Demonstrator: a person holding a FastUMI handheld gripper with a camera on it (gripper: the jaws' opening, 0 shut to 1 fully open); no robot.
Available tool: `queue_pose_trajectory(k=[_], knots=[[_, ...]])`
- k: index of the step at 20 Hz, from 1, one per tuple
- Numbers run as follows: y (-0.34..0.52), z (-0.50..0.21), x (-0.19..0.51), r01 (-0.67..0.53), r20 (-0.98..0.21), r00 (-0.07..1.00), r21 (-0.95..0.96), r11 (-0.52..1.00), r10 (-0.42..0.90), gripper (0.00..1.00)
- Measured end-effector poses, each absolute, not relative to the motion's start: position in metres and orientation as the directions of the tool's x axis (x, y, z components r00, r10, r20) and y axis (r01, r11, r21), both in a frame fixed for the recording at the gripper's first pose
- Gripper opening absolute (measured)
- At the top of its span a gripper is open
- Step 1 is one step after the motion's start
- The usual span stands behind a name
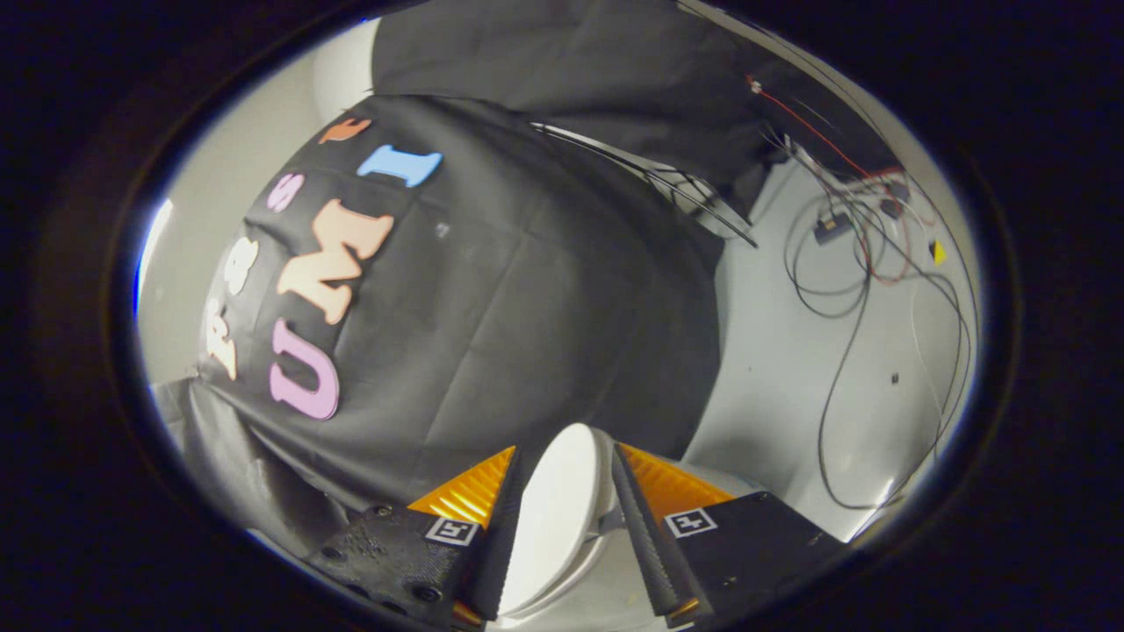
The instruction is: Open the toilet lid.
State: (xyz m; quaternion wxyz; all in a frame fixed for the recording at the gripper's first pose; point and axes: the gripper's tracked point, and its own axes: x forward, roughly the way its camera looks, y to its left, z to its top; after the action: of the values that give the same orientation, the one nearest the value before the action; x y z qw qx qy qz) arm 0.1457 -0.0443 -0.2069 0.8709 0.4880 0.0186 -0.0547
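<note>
Tongs [562, 491] rolled hard over; I see the toilet lid [553, 518] sitting right between the two fingers, its rim running lengthwise along them, tip poking just past the fingertips. Fingers look closed in on it from both sides, but I can't confirm both pads actually press. Cables [843, 263] trail on the floor [773, 369] beyond. My read: the lid's already partway up.
</note>
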Motion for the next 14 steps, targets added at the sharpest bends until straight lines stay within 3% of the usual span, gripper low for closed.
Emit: queue_pose_trajectory(k=[9, 14], knots=[[-0.029, -0.275, 0.187, 0.137, -0.141, 0.990, 0.937, 0.322, -0.012, 0.62], [-0.019, -0.274, 0.207, 0.088, -0.101, 0.994, 0.962, 0.257, 0.039, 0.59]])
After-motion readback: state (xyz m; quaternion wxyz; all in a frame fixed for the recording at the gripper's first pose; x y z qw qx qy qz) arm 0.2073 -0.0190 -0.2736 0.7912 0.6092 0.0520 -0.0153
